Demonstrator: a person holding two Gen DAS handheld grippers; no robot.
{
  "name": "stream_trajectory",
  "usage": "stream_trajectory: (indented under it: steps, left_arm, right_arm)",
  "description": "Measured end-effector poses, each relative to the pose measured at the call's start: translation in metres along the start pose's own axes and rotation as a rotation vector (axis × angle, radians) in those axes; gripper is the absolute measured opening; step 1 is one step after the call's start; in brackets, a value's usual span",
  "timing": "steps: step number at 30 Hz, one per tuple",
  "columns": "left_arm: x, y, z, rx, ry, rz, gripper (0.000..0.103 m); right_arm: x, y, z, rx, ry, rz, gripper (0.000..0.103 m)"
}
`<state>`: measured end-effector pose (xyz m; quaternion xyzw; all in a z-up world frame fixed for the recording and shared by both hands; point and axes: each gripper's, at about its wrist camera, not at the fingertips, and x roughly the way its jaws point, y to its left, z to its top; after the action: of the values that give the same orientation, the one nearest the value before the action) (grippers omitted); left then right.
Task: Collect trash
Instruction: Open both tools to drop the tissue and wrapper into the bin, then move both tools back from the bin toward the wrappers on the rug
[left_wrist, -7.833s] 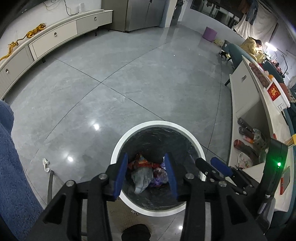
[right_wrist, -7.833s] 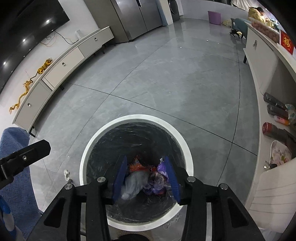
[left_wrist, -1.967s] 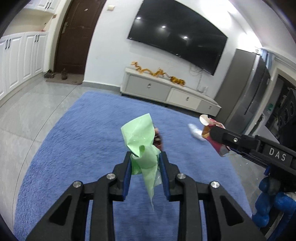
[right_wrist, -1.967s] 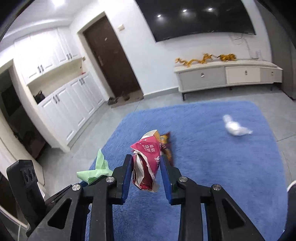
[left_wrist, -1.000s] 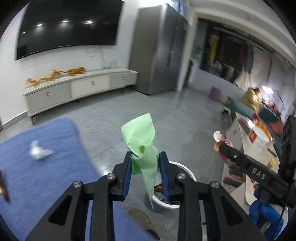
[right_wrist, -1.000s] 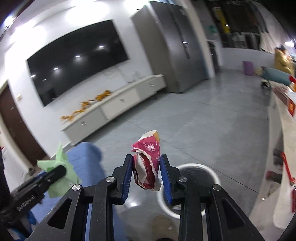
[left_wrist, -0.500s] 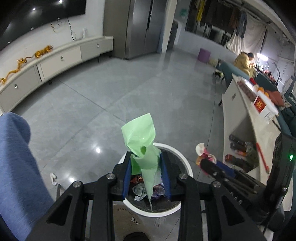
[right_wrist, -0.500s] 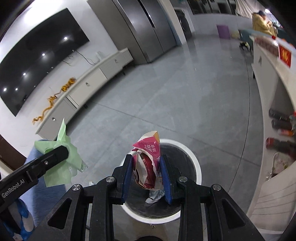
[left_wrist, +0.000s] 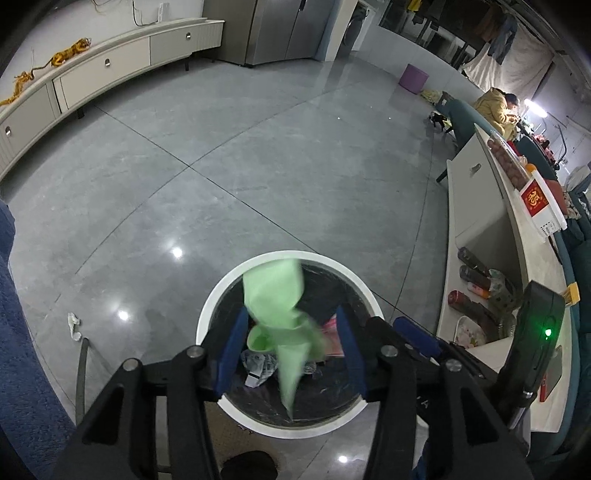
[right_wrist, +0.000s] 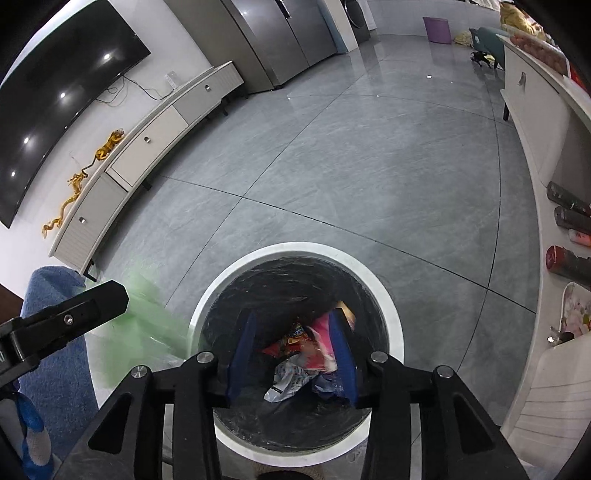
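A round trash bin with a white rim (left_wrist: 207, 314) (right_wrist: 392, 317) and black liner stands on the grey floor right below both grippers. My left gripper (left_wrist: 288, 354) hangs over it, its jaws opening. The green wrapper (left_wrist: 277, 310) is a blur between the blue pads, loose and dropping; in the right wrist view the green wrapper (right_wrist: 144, 321) smears below the left gripper's finger (right_wrist: 74, 317). My right gripper (right_wrist: 291, 354) is also opening above the bin. The pink snack bag (right_wrist: 321, 343) has left its pads and falls onto the trash inside.
A blue rug (left_wrist: 22, 332) borders the left. A crumpled white tissue (left_wrist: 74, 325) lies on the floor near it. A white counter (left_wrist: 476, 206) with bottles on its shelf stands at the right. A long TV cabinet (right_wrist: 147, 140) runs along the far wall.
Both grippers sank closer over the bin and their jaws spread. The green wrapper and the pink snack bag, gripped half a second ago, have slipped free and are dropping.
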<state>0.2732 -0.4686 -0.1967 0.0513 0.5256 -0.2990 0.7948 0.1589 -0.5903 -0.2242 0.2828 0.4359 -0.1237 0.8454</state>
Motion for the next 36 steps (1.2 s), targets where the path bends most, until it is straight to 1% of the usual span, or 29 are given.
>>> stream_trajectory:
  steps: [5, 7, 9, 12, 17, 21, 24, 25, 26, 27, 30, 31, 32, 36]
  left_arm:
    - [-0.005, -0.001, -0.001, -0.005, -0.003, 0.009, 0.051]
    - [-0.015, -0.001, -0.003, -0.008, -0.027, 0.026, 0.051]
    - [-0.027, -0.003, -0.004, -0.012, -0.068, 0.055, 0.051]
    - [-0.052, -0.008, -0.010, -0.012, -0.152, 0.122, 0.051]
    - [-0.108, -0.016, -0.026, -0.028, -0.328, 0.214, 0.051]
    - [-0.157, -0.021, -0.041, -0.042, -0.455, 0.275, 0.051]
    - [-0.194, -0.023, -0.054, -0.055, -0.539, 0.321, 0.052]
    - [-0.206, -0.023, -0.059, -0.058, -0.564, 0.332, 0.054]
    - [-0.219, -0.023, -0.063, -0.065, -0.584, 0.341, 0.062]
    - [-0.231, -0.023, -0.069, -0.074, -0.608, 0.347, 0.069]
    - [-0.262, -0.025, -0.084, -0.081, -0.678, 0.376, 0.077]
    - [-0.272, -0.025, -0.088, -0.079, -0.693, 0.385, 0.078]
    - [-0.282, -0.026, -0.094, -0.076, -0.711, 0.397, 0.080]
    - [-0.317, -0.029, -0.115, -0.075, -0.770, 0.425, 0.083]
  right_arm:
    - [-0.008, 0.006, 0.000, -0.005, -0.014, -0.025, 0.041]
    - [-0.017, 0.010, -0.001, -0.013, -0.029, -0.044, 0.043]
    - [-0.027, 0.014, -0.001, -0.024, -0.050, -0.066, 0.045]
    - [-0.044, 0.019, -0.002, -0.035, -0.089, -0.096, 0.046]
    - [-0.088, 0.035, -0.005, -0.073, -0.186, -0.135, 0.048]
    - [-0.130, 0.054, -0.008, -0.120, -0.285, -0.156, 0.052]
    - [-0.167, 0.069, -0.012, -0.149, -0.368, -0.144, 0.056]
    - [-0.175, 0.074, -0.014, -0.159, -0.385, -0.137, 0.058]
    - [-0.183, 0.080, -0.016, -0.169, -0.400, -0.131, 0.059]
    - [-0.195, 0.088, -0.020, -0.185, -0.421, -0.122, 0.061]
    - [-0.217, 0.105, -0.027, -0.219, -0.467, -0.114, 0.065]
    - [-0.226, 0.111, -0.031, -0.233, -0.485, -0.108, 0.068]
    - [-0.231, 0.115, -0.034, -0.240, -0.494, -0.102, 0.069]
    - [-0.257, 0.131, -0.047, -0.276, -0.538, -0.080, 0.070]
